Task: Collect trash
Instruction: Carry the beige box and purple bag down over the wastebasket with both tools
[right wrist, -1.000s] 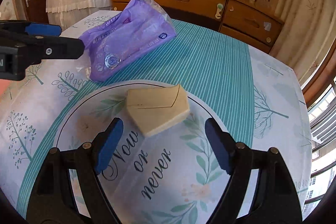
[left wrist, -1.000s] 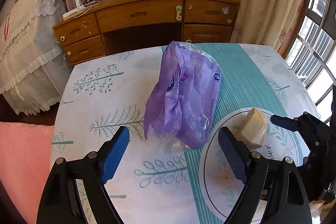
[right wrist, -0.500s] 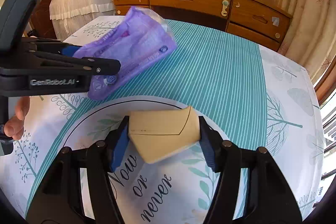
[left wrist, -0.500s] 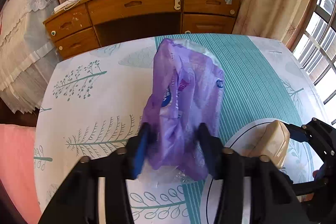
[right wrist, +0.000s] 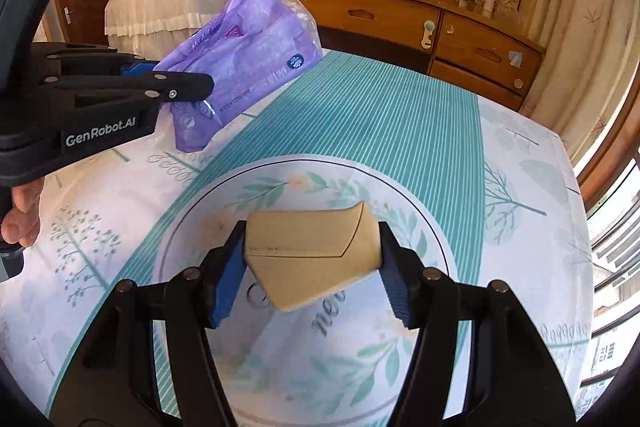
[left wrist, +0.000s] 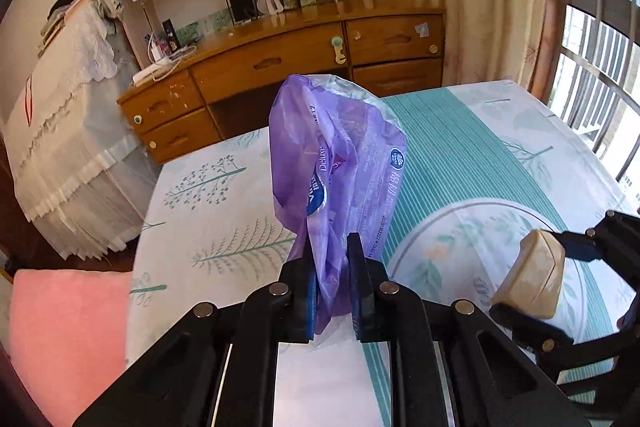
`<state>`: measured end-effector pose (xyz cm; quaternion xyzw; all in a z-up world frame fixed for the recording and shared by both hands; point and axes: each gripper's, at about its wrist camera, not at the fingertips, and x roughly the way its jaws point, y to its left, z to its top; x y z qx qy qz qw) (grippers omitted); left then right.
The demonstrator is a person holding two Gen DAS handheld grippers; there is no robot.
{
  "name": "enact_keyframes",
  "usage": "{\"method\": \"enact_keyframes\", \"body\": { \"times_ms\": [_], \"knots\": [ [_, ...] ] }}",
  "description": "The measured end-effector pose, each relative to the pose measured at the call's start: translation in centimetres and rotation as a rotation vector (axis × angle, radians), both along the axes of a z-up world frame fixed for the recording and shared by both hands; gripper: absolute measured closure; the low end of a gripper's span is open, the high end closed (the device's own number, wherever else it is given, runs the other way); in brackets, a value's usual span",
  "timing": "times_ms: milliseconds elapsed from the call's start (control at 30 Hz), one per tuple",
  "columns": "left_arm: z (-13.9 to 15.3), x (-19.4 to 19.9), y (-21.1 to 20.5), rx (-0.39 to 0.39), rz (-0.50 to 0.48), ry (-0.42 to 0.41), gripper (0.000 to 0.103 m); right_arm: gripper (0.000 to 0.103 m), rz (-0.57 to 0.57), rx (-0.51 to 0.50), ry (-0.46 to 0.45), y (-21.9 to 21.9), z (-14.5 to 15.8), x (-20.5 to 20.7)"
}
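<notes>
Now the left gripper (left wrist: 331, 283), its jaws just closed, pinches the purple bag (left wrist: 340, 163); the right gripper (right wrist: 312, 269) clamps the cardboard tube (right wrist: 312, 255). Both are lifted off the table (right wrist: 400, 115), ready for disposal.

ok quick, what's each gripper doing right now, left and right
left gripper: just closed, fingers pinching the purple plastic bag, lifted off the table.
right gripper: closed on the tan cardboard piece.

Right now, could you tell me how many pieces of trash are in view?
2. The purple plastic wrapper is pinched in the left gripper above the tablecloth; the flattened tan cardboard tube is clamped in the right gripper. More may lie outside the views.
</notes>
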<state>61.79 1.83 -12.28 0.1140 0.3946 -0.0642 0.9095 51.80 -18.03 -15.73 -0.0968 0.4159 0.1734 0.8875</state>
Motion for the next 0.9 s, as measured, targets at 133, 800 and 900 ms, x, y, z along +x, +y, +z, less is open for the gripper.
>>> {"method": "enact_keyframes", "body": {
  "times_ms": [133,800,900],
  "knots": [
    [2.6,-4.3,0.2,0.017,-0.008,-0.026,0.09,0.045,-0.012,0.007,-0.017,-0.4,2.6,-3.7],
    [12.9,-32.5,3.0,-0.02,-0.089,-0.106,0.09,0.045,0.015,0.081,-0.145,-0.1,16.5,-27.3],
    [14.2,-37.4,3.2,-0.043,-0.111,-0.118,0.09,0.045,0.026,0.091,-0.16,0.1,17.8,-31.0]
  ]
}}
